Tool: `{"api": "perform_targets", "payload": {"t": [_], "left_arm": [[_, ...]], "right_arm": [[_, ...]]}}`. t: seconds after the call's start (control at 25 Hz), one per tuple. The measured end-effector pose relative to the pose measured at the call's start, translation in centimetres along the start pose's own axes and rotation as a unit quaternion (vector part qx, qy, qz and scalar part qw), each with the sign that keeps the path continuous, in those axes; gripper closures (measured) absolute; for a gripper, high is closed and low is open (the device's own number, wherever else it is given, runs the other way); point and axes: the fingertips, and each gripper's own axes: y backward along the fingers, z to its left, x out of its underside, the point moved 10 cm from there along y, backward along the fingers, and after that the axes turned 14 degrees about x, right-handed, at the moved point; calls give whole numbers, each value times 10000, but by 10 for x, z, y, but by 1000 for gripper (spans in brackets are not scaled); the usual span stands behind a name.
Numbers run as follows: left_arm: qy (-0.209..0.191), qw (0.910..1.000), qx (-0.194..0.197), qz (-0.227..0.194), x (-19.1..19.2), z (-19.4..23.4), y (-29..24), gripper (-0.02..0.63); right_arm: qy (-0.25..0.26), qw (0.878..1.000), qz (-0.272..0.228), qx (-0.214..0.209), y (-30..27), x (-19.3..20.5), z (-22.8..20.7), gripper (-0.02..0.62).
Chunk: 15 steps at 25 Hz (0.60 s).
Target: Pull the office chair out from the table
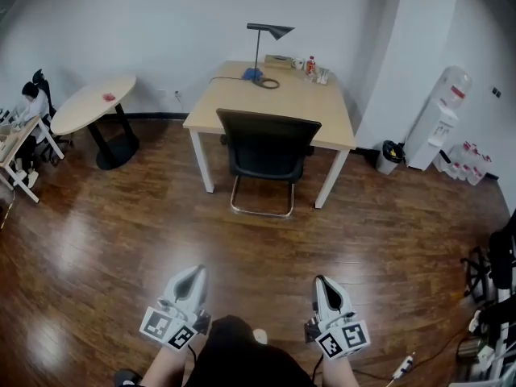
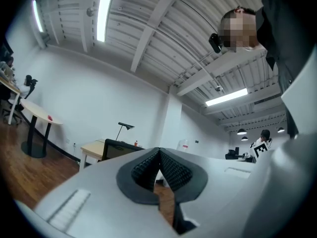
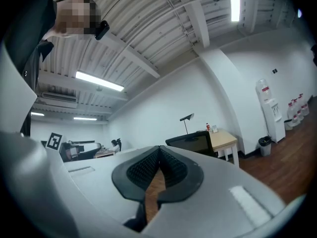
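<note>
A black office chair (image 1: 267, 147) with a chrome sled base stands tucked against the near side of a light wooden table (image 1: 274, 99). Its backrest faces me. Both grippers hang low in the head view, well short of the chair and over bare floor. The left gripper (image 1: 196, 271) is shut with nothing between its pads, and so is the right gripper (image 1: 320, 280). In the left gripper view the chair (image 2: 115, 148) shows small beyond the shut left gripper (image 2: 159, 151). The right gripper view has the chair (image 3: 192, 142) behind the shut right gripper (image 3: 159, 149).
On the table stand a black desk lamp (image 1: 268, 32) and small bottles (image 1: 310, 65). A round side table (image 1: 93, 104) is at the left, with a seated person (image 1: 31, 103) beyond it. A water dispenser (image 1: 439, 119) and a bin (image 1: 390, 155) stand at the right. Dark wooden floor (image 1: 121, 240) lies between.
</note>
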Motion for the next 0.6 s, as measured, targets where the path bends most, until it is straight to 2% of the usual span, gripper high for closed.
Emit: {"api": "perform_targets", "payload": {"t": [0.24,0.6], "left_arm": [[132,9993,-342,118,7,32,-16,605],[-8,10000,-36,60,2,90,-77,604]], "right_arm": [[28,9998,208,29,-36,5,-14,581],[102,9998,109,154,-109,-5,-26,581]]}}
